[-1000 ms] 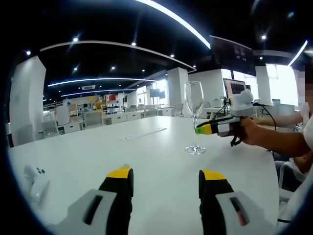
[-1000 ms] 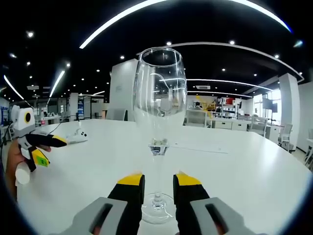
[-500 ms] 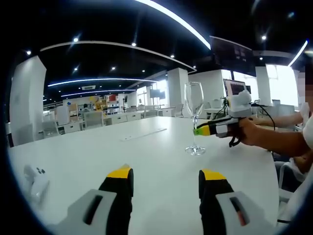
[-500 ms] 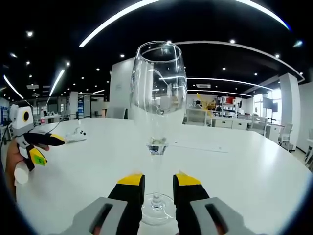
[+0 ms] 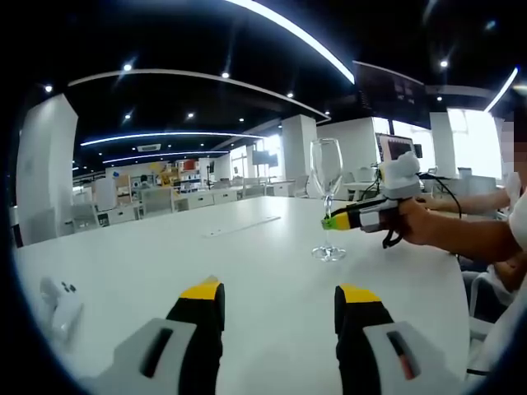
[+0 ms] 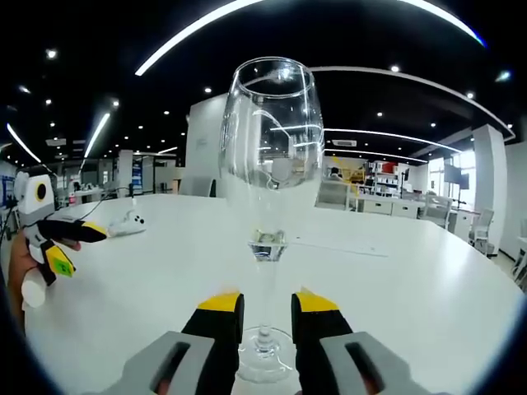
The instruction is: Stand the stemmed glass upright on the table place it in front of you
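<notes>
Left gripper view
Left gripper (image 5: 280, 298): its two yellow-tipped black jaws are seen at 6 o'clock, held wide apart; nothing is held between them, only the bare table top is seen in the gap.
Table: a large white, smooth table (image 5: 247, 263) is spread under the jaws.
Glass: a clear, empty stemmed glass (image 5: 327, 197) is standing upright on its round foot on the table, toward 1 o'clock from the left jaws and well apart from them.
Right gripper (image 5: 329, 221): it is seen at 3 o'clock, grey and white with a yellow-green tip, held by a person's hand (image 5: 412, 224); its tip is set at the stem of the glass, low under the bowl.
Small object: a white small device (image 5: 59, 301) is lying on the table at 9 o'clock; what it is cannot be told.

Right gripper view
Right gripper (image 6: 268, 306): its yellow-tipped jaws are seen at 6 o'clock, brought close together around the thin stem; the stem stands in the narrow gap, and whether the jaws really press on it cannot be told.
Glass (image 6: 272, 148): it is seen upright in the centre, the bowl at 12 o'clock, the foot resting on the table (image 6: 412, 288) between the jaws.
Left gripper (image 6: 70, 245): it is seen at 9 o'clock, its jaws apart and empty, held by a hand (image 6: 15, 280).
Small object (image 6: 128, 220): it is lying on the table toward 10 o'clock, near the left gripper.
</notes>
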Demonstrator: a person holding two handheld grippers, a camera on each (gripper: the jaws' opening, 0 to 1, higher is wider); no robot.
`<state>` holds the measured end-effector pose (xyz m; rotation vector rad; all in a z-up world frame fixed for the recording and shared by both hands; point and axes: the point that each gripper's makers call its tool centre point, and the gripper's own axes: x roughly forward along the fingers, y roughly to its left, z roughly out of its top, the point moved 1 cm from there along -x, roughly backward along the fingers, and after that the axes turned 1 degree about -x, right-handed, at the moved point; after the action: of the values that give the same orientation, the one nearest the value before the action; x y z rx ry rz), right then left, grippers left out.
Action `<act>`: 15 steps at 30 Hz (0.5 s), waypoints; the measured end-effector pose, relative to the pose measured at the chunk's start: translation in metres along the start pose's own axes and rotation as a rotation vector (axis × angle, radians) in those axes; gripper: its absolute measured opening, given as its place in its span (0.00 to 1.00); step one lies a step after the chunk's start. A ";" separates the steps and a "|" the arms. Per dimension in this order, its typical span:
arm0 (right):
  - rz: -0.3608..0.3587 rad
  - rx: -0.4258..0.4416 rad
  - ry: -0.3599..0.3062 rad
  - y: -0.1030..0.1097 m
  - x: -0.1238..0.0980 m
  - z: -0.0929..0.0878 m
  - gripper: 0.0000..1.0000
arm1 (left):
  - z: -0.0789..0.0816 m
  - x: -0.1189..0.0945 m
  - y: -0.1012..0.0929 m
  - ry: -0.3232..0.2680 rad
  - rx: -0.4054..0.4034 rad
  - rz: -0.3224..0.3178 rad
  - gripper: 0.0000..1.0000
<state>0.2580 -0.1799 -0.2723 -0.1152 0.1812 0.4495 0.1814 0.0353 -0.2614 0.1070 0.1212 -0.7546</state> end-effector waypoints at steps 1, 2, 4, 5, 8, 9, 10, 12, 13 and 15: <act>0.000 0.000 0.000 0.000 0.000 0.000 0.27 | 0.000 0.000 0.000 0.000 0.000 0.000 0.54; 0.000 0.000 0.000 0.000 0.000 0.000 0.27 | 0.000 0.000 0.000 0.000 0.000 0.001 0.54; 0.002 0.001 0.000 -0.001 0.002 0.000 0.27 | 0.000 0.000 0.000 0.000 -0.001 0.001 0.54; 0.005 -0.002 0.001 0.000 0.002 0.000 0.27 | 0.000 0.000 0.000 0.000 -0.001 0.001 0.54; 0.004 -0.007 0.001 0.000 0.003 0.000 0.26 | 0.000 0.000 0.000 0.001 0.000 0.002 0.54; -0.001 -0.011 0.001 -0.002 0.004 0.000 0.26 | 0.000 0.000 0.000 0.001 -0.001 0.002 0.54; -0.001 -0.012 0.002 -0.002 0.005 0.000 0.26 | 0.000 0.000 0.000 0.001 -0.001 0.002 0.54; -0.002 -0.014 0.004 -0.003 0.006 0.000 0.26 | 0.000 0.000 0.000 0.001 0.000 0.002 0.54; -0.001 -0.015 0.003 -0.003 0.006 0.000 0.26 | 0.000 0.000 0.000 0.002 0.000 0.001 0.54; 0.001 -0.014 0.002 -0.003 0.008 0.001 0.26 | 0.000 0.000 0.000 0.001 -0.001 0.001 0.54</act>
<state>0.2662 -0.1791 -0.2727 -0.1292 0.1801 0.4517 0.1816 0.0350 -0.2615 0.1066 0.1223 -0.7536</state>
